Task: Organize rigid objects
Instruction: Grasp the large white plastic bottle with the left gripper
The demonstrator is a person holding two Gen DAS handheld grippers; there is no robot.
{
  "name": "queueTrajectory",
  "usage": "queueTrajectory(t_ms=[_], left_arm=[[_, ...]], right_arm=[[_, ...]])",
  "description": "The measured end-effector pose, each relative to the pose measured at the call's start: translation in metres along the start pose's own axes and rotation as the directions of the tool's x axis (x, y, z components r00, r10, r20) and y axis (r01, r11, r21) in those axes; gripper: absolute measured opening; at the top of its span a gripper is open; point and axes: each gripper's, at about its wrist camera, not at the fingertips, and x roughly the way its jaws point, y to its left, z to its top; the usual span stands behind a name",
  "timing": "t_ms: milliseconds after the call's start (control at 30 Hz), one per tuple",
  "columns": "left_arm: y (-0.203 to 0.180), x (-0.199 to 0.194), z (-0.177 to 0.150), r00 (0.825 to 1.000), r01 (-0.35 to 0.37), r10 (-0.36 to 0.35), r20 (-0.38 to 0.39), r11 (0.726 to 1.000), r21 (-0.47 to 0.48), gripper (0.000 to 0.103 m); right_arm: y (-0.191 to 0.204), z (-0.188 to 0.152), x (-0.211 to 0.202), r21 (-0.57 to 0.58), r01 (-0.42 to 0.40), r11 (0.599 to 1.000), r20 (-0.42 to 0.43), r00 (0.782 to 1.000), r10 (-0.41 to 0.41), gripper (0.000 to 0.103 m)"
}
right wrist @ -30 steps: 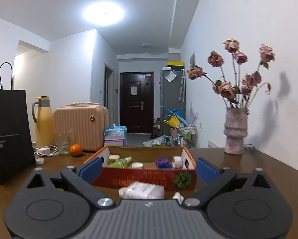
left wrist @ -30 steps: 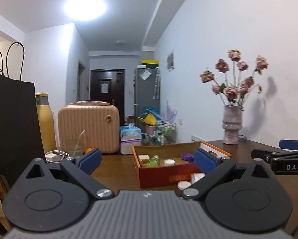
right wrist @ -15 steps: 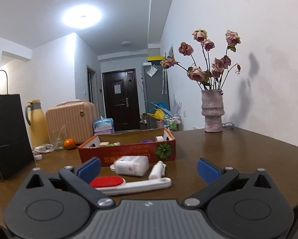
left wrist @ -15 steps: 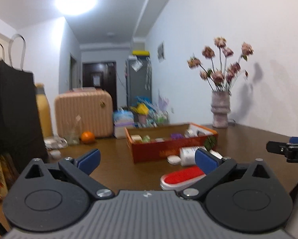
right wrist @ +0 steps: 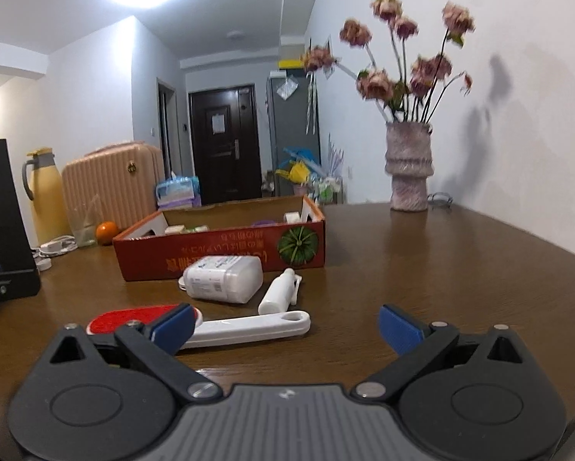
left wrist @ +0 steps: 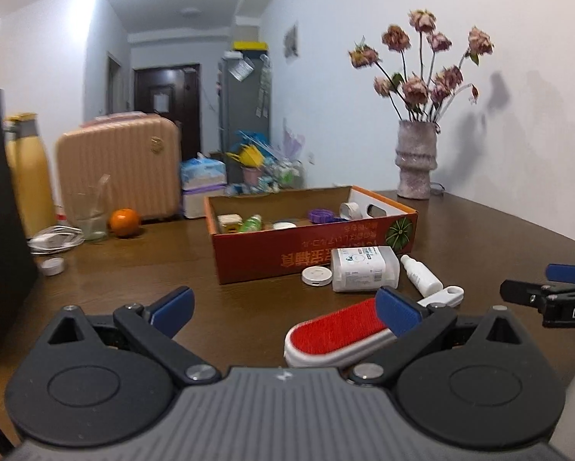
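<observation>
Here the brown wooden table (left wrist: 114, 269) carries everything. At 12 o'clock from the left gripper (left wrist: 283, 309) stands the orange cardboard box (left wrist: 306, 253), open at the top, with small items inside: a purple lid (left wrist: 321, 215), a green bottle (left wrist: 251, 224) and a white jar (left wrist: 284, 225). Just in front of the box lies the white rectangular bottle (right wrist: 224, 278) on its side, and beside it, at about 1 o'clock in the left wrist view, the small white spray bottle (right wrist: 279, 295). A flat white round case (left wrist: 317, 276) lies touching the rectangular bottle. Nearest to both grippers lies the lint brush (right wrist: 226, 324), with red pad and white handle. The left gripper has its jaws spread wide and holds nothing. The right gripper (right wrist: 285, 326) is also wide apart and empty, with the brush at 11 o'clock.
</observation>
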Motion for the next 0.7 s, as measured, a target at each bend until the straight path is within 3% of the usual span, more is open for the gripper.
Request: queueTrajectory(t_ms=[200, 267, 333, 467, 567, 600, 700], left_arm=[[0.02, 0.088, 0.024, 0.99, 0.034, -0.027, -0.141, 0.999, 0.042, 0.099], [0.022, 0.115, 0.031, 0.982, 0.051, -0.045, -0.183, 0.998, 0.032, 0.09], [0.022, 0.137, 0.037, 0.972, 0.121, -0.118, -0.203, 0.993, 0.004, 0.079], [0.012, 0.172, 0.046, 0.956, 0.163, -0.17, -0.238, 0.985, -0.048, 0.073], [0.0, 0.196, 0.048, 0.945, 0.197, -0.218, -0.245, 0.975, -0.107, 0.061], [-0.003, 0.206, 0.046, 0.933, 0.211, -0.242, -0.268, 0.968, -0.138, 0.046], [-0.002, 0.215, 0.041, 0.904, 0.277, -0.335, -0.266, 0.932, -0.235, 0.035]], right_arm=[[0.002, 0.021, 0.068, -0.079, 0.007, 0.997, -0.095, 0.995, -0.015, 0.088], [0.005, 0.032, 0.085, -0.089, -0.016, 0.996, -0.098, 0.995, 0.008, 0.082], [0.011, 0.042, 0.101, -0.089, -0.073, 0.993, -0.097, 0.993, 0.064, 0.081], [0.017, 0.055, 0.14, -0.04, -0.184, 0.982, -0.132, 0.975, 0.178, 0.06], [0.018, 0.054, 0.166, 0.028, -0.215, 0.976, -0.18, 0.96, 0.216, 0.049], [0.017, 0.052, 0.173, 0.061, -0.232, 0.971, -0.195, 0.951, 0.24, 0.047], [0.011, 0.045, 0.18, 0.16, -0.284, 0.945, -0.196, 0.93, 0.312, 0.048]])
